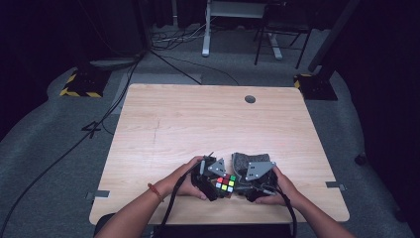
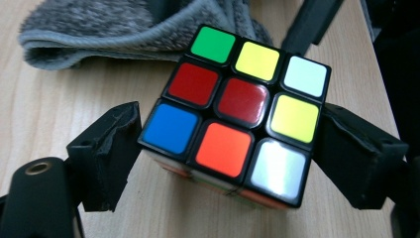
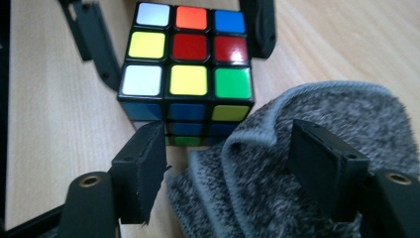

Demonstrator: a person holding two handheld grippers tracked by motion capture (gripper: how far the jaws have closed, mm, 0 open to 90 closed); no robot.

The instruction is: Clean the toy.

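I have the puzzle cube sitting on the bench near its front edge, between my two tools; a grey cloth lies bunched just beside it, on the side away from my left hand. My left tool brackets the cube's lower layer; in the left gripper view the right-hand jaw lies against the cube's side, while the other stands just off the blue corner with a thin gap, so the jaws are spread round the cube rather than pinching it. The cube's top face shows green, yellow and white along the far row, two reds and a yellow in the middle, blue, orange and white nearest the left tool. My right tool is spread wide over the cloth; one jaw sits at the cloth's edge close to the cube's lower corner, the other rests on the grey pile; the pads press on nothing that I can see. In the high view both hands flank the cube, the left tool to one side, the right tool over the cloth.
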